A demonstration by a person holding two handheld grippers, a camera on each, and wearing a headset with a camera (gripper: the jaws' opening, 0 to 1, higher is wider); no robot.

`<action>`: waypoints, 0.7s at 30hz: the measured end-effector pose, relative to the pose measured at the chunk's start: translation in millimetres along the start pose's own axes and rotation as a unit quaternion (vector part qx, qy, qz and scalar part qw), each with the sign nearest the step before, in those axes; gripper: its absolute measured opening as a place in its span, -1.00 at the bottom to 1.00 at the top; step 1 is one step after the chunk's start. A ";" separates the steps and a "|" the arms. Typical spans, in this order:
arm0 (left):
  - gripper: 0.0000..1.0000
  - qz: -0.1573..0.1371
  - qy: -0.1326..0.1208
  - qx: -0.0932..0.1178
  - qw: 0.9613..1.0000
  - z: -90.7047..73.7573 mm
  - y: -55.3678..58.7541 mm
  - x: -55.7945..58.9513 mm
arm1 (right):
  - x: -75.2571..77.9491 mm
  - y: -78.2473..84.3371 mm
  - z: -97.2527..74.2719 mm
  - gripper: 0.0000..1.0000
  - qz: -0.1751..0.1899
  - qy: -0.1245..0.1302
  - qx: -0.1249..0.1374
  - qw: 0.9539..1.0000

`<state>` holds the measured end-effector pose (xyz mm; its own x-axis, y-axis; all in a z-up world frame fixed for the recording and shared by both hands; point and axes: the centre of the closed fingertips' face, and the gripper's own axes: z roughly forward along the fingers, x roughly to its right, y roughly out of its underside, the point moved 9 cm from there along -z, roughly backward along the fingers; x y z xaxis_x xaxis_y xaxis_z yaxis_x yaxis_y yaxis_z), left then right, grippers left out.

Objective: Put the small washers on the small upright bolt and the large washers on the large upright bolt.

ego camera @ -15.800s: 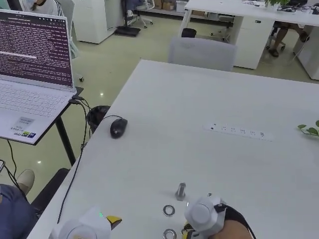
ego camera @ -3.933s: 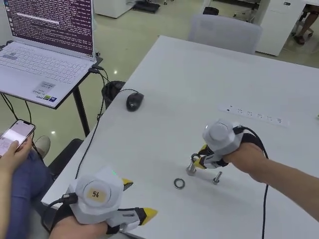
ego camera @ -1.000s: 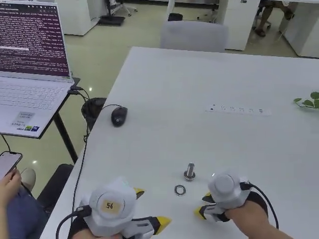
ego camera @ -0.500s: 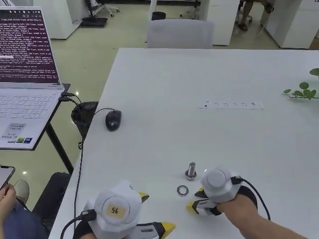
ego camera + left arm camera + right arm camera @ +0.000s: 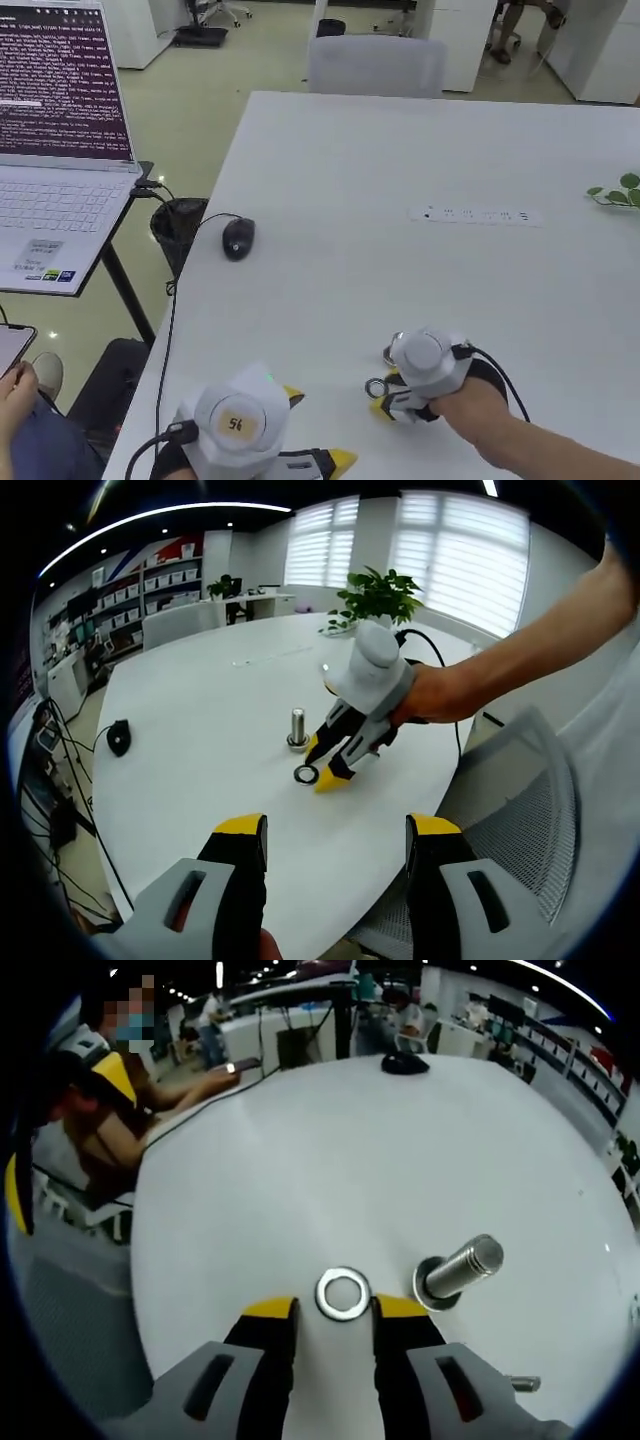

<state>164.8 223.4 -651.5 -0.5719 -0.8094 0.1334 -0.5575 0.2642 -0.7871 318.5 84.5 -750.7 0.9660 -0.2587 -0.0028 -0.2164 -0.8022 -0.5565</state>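
A loose steel washer (image 5: 343, 1293) lies flat on the white table (image 5: 330, 190), also visible as the washer (image 5: 376, 388) and the washer (image 5: 305, 775). My right gripper (image 5: 335, 1310) has narrowed its yellow tips to either side of it, with a small gap still showing. From the head view the right gripper (image 5: 383, 402) partly covers the large upright bolt (image 5: 389, 352). That bolt (image 5: 460, 1268) stands just right of the washer with a washer round its base. My left gripper (image 5: 335, 830) hangs open and empty near the table's front edge, as the left gripper (image 5: 315, 428).
A black mouse (image 5: 238, 239) and its cable lie at the table's left edge. A white power strip (image 5: 478, 215) lies further back, a plant (image 5: 620, 190) at the right. A laptop (image 5: 55, 130) stands on a side stand, a grey chair (image 5: 375, 65) beyond the table.
My right gripper has moved left to the loose washer, and its tips now flank it. One washer now sits at the large bolt's base. The head camera has shifted.
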 end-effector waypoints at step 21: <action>0.09 -0.014 -0.009 0.002 1.000 -1.7 7.1 -2.0 | -1.3 6.2 -11.2 -0.49 -0.082 -0.072 -0.046 0.993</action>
<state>160.9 227.8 -656.4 -0.5454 -0.8256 0.1448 -0.5705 0.2391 -0.7857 314.3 73.8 -744.9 0.9981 -0.0460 -0.0417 -0.0604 -0.8743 -0.4815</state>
